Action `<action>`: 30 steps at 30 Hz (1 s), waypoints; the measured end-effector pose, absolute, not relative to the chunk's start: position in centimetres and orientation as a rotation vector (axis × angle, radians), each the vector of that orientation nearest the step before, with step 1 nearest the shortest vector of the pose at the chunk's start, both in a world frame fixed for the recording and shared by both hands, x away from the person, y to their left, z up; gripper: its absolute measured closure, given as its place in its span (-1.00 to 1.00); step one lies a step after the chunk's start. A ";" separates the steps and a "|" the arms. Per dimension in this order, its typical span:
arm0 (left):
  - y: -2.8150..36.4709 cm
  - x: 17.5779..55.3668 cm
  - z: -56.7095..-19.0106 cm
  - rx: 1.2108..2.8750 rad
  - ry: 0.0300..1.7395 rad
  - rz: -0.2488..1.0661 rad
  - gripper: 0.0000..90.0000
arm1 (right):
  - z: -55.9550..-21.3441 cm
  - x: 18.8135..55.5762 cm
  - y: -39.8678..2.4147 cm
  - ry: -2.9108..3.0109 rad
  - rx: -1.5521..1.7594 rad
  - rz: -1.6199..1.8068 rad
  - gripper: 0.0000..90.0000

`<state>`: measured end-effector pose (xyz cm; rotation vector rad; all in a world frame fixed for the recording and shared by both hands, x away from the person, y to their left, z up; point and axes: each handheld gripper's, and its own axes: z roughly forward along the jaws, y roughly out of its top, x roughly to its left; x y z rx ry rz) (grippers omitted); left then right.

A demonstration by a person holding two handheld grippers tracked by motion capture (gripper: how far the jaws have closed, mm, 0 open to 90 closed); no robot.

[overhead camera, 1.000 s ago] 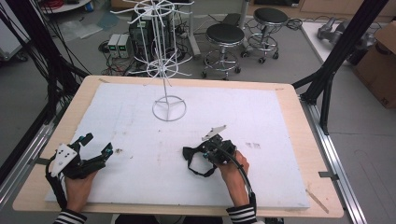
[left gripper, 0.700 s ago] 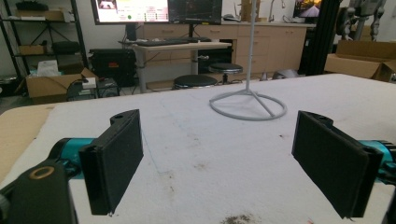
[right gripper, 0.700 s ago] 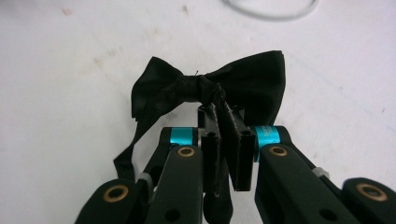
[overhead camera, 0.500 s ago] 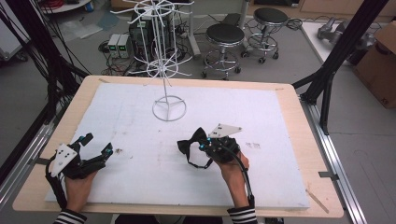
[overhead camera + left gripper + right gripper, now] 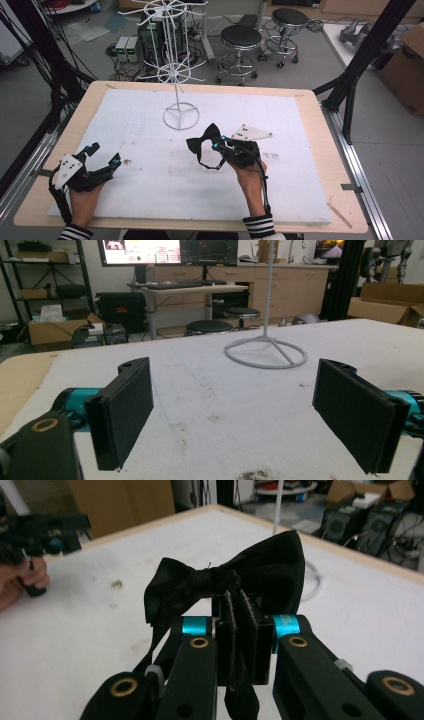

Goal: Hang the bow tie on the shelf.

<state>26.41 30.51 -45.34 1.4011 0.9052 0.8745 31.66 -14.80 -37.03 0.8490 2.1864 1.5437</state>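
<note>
Table: wooden-edged top [image 5: 320, 165], carrying everything else; the white wire stand served as the landmark for all places below.
Mat: white foam sheet [image 5: 150, 185] covering most of the table, scuffed with dark specks on the person's side of the stand.
Stand: white wire rack [image 5: 181, 116] with a ring base resting on the mat toward the table's far edge, its thin pole rising to spoked tiers; in the left gripper view the ring base [image 5: 265, 352] sat ahead, between the two jaws' lines of sight.
Right gripper: right gripper [image 5: 220, 145] was held just nearer the person than the stand's base and a little to its right, raised off the mat; its jaws were pressed together on the bow tie's band, as the right gripper view [image 5: 240, 630] showed.
Left gripper: left gripper [image 5: 102, 160] rested low on the mat, well apart from the stand, toward the near left corner; its jaws stood wide with nothing between them, bare mat visible between the pads [image 5: 125, 410].
Bow tie: black bow tie [image 5: 205, 142] hung from the right gripper's tip, close to the stand's ring base but not touching it; its knot and wings [image 5: 235, 577] spread above the clamped jaws, with a strap loop dangling below.
</note>
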 end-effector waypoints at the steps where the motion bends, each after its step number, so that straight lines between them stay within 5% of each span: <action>1: 30.5 26.4 -45.3 1.401 0.905 0.875 -0.63 | -36.8 31.8 -14.7 2.179 0.850 1.559 0.89; 30: 30.5 26.4 -45.3 1.402 0.905 0.873 -0.63 | -29.3 36.2 -10.8 2.063 0.749 1.679 0.89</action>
